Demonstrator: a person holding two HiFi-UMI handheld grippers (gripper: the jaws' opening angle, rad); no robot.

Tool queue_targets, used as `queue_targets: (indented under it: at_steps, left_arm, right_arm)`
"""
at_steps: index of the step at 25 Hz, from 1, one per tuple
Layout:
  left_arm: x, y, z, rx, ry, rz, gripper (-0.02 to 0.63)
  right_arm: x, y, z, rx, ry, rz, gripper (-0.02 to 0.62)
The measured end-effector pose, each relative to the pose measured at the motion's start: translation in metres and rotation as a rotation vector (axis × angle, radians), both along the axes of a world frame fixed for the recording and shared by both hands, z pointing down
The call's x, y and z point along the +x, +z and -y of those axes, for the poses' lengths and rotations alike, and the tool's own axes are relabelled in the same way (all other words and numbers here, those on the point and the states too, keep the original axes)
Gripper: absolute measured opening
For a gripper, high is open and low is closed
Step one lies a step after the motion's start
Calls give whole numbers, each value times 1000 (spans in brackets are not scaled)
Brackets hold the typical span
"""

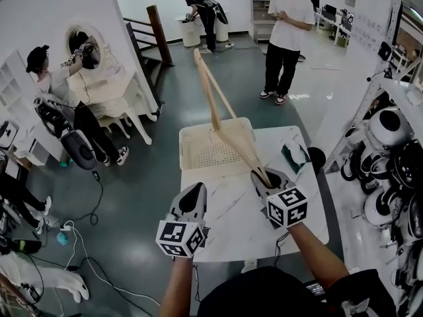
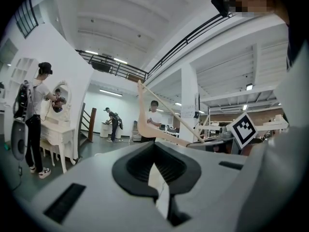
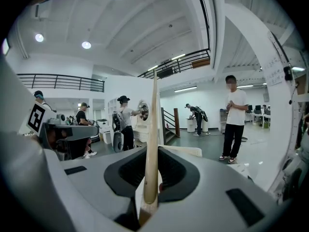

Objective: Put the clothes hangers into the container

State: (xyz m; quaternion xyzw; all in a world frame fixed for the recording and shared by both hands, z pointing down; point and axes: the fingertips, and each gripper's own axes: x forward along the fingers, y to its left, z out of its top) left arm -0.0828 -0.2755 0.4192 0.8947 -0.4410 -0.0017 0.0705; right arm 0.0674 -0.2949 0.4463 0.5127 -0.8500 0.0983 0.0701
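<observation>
A light wooden clothes hanger [image 1: 210,98] rises tilted up and away over the white perforated basket [image 1: 184,152], which stands at the far end of the white table [image 1: 231,233]. My right gripper [image 1: 269,182] is shut on the hanger's lower end; in the right gripper view the wood [image 3: 153,144] runs straight up out of the right gripper [image 3: 150,197]. My left gripper [image 1: 193,191] hovers over the table's left part, near the basket's near edge. In the left gripper view a narrow gap shows in the left gripper [image 2: 157,187], with nothing in it. The hanger [image 2: 145,115] shows ahead, to its right.
A green and white item [image 1: 294,154] lies on the table's right side. Shelves with white round devices [image 1: 390,150] stand at the right. A person [image 1: 287,32] stands beyond the table; others work at a white vanity [image 1: 99,84] at the left. Cables lie on the floor [image 1: 79,243].
</observation>
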Motion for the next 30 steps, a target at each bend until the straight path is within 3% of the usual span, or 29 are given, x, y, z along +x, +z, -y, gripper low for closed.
queue_targets:
  at_steps: [30]
  left_arm:
    - [27,2,34,-28,-90,23,5]
  right_arm:
    - [30,10,51,-29,-76,17,63]
